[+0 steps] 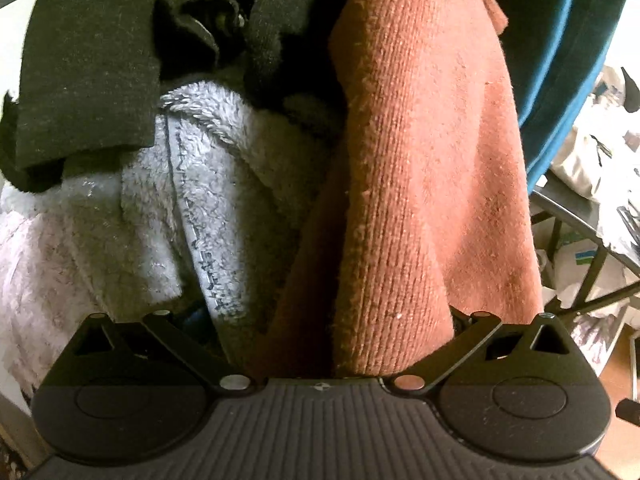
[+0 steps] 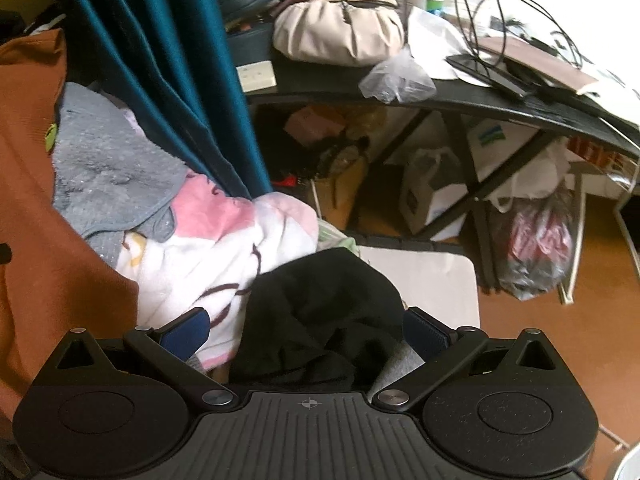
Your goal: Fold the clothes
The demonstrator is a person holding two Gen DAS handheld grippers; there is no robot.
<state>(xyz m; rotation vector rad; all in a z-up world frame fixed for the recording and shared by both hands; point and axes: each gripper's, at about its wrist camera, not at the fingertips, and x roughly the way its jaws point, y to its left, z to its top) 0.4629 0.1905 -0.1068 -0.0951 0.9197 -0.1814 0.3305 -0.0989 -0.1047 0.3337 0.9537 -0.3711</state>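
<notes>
A rust-orange knit garment (image 1: 420,160) hangs down the middle of the left wrist view and drapes over my left gripper (image 1: 320,320). Its jaws are spread wide and its fingertips are hidden under the cloth. Left of it lie a grey fleece piece (image 1: 208,184) and a black garment (image 1: 92,72). In the right wrist view my right gripper (image 2: 306,332) stands open, blue pads (image 2: 188,332) apart, with a crumpled black garment (image 2: 320,304) between them. Beyond it are a pink-and-white blanket (image 2: 224,240), a grey towel (image 2: 108,164) and the rust-orange garment (image 2: 32,200).
A teal curtain (image 2: 160,60) hangs beside the pile. To the right, a black desk (image 2: 520,108) carries a beige bag (image 2: 340,32), cables and papers. Bags and boxes crowd the floor (image 2: 532,320) under it. A white board (image 2: 432,276) lies beyond the black garment.
</notes>
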